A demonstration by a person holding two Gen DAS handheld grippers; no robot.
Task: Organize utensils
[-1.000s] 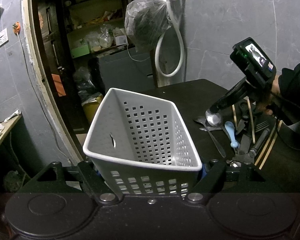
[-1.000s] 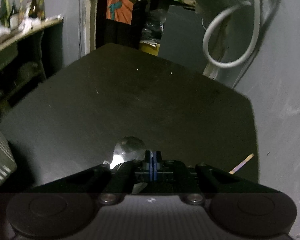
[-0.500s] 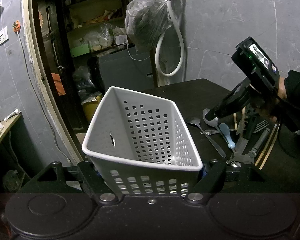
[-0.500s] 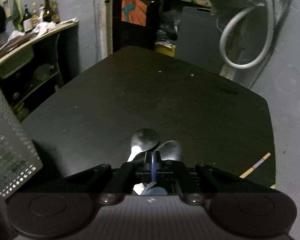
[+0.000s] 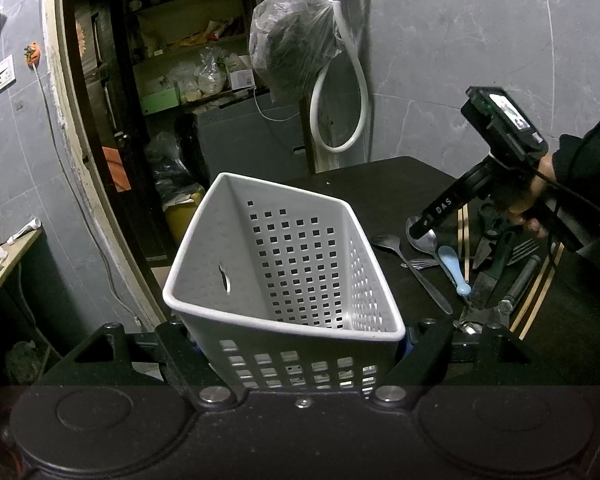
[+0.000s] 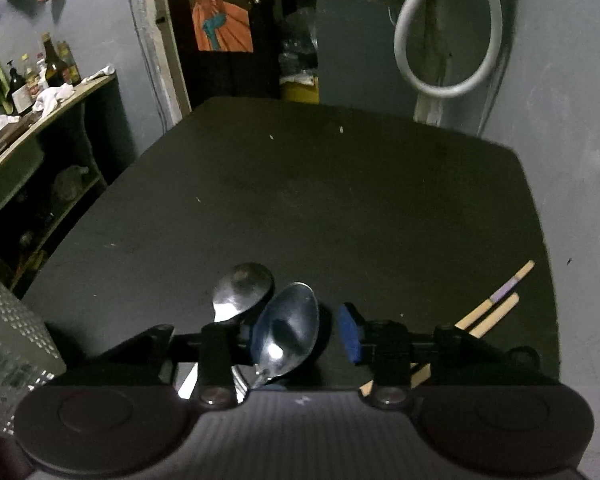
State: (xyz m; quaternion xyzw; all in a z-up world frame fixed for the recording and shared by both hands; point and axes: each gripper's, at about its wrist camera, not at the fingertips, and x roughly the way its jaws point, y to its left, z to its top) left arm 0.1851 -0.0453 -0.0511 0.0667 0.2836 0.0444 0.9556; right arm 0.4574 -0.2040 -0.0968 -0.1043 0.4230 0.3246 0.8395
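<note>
The spoon (image 6: 288, 328) is lying lengthwise between my right tongs (image 6: 296, 340), which are opening, while my left tongs (image 5: 300, 344) are gripping the basket (image 5: 284, 264).

The only writing that can be read is the white lettering "DAS" on the black finger of the right tongs (image 5: 422, 229), seen from the left wrist view; it runs lengthwise along the finger, partway up from the tip toward the hand that holds the handle. A small white mark sits lower on the same finger, nearer the tip, but it is too small to make out. The lit screen on the device mounted at the top of the right tongs shows a tiny picture with no legible characters. In the right wrist view nothing can be read; the bottles on the side shelf carry labels too blurred to tell.
</note>
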